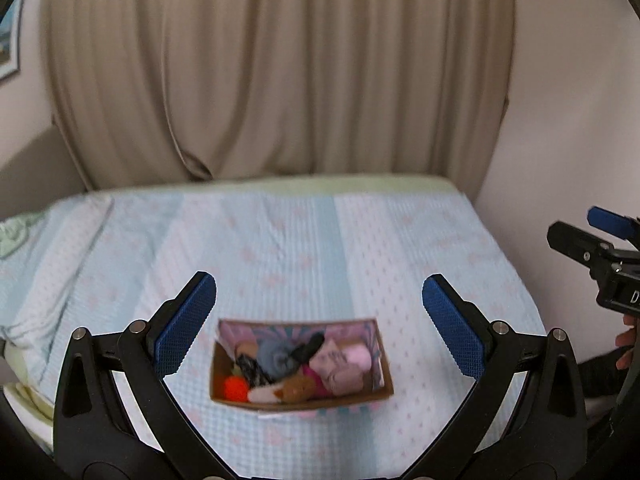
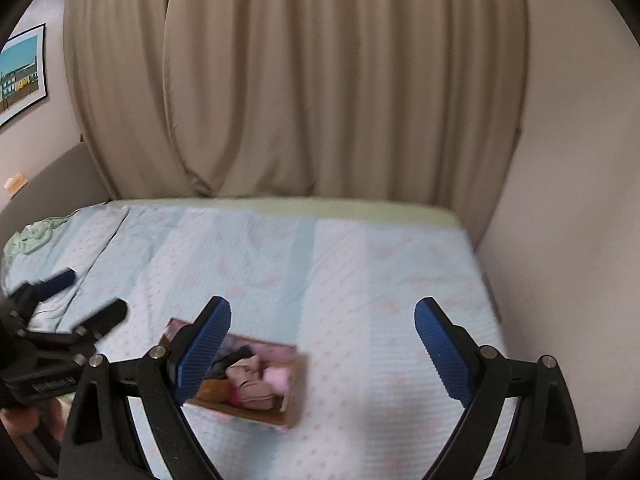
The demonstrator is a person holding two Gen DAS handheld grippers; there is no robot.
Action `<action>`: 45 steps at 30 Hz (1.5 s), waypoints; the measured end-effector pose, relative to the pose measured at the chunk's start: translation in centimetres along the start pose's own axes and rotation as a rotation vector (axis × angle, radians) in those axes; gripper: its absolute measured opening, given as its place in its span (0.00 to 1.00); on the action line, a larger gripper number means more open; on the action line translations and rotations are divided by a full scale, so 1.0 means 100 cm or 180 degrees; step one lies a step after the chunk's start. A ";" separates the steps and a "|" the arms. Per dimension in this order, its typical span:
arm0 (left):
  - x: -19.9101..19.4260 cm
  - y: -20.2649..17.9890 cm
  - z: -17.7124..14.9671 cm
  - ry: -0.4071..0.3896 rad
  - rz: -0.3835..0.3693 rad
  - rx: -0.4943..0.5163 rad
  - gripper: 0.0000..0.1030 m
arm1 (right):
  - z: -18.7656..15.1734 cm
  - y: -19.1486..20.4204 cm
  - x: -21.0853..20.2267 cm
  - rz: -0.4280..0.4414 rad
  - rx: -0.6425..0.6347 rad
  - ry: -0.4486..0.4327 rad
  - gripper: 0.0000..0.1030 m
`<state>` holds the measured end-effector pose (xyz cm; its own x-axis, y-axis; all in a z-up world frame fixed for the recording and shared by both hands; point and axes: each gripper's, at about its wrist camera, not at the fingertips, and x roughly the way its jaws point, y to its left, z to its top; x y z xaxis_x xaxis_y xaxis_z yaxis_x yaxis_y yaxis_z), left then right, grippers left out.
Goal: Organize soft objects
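Observation:
An open cardboard box (image 1: 382, 372) sits on the bed, filled with several soft things: pink and beige socks (image 1: 340, 364), a blue-grey bundle (image 1: 276, 356), a dark patterned piece (image 1: 250, 368), an orange ball (image 1: 235, 388) and a brown and white plush (image 1: 286, 391). My left gripper (image 1: 319, 296) is open and empty, held above and just behind the box. My right gripper (image 2: 322, 316) is open and empty, to the right of the box (image 2: 298, 396); its left finger (image 2: 204, 348) hides the box's left part. Each gripper shows at the edge of the other's view.
The bed (image 1: 304, 240) has a pale blue sheet with pink dots and a rumpled fold (image 1: 48, 264) at the left. Beige curtains (image 1: 280, 68) hang behind it. A wall (image 2: 560, 220) bounds the bed's right side. A framed picture (image 2: 22, 76) hangs at the left.

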<state>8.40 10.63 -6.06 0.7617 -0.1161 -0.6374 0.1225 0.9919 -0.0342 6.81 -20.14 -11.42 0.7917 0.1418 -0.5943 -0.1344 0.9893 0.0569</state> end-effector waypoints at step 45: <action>-0.069 -0.025 0.007 -0.0625 0.0131 0.0095 1.00 | -0.010 -0.025 -0.035 -0.0249 0.0235 -0.0345 0.89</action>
<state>3.31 8.92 -1.08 0.8755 -0.0862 -0.4755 0.1052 0.9944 0.0135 3.77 -23.10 -10.22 0.8582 0.0632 -0.5095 -0.0288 0.9968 0.0752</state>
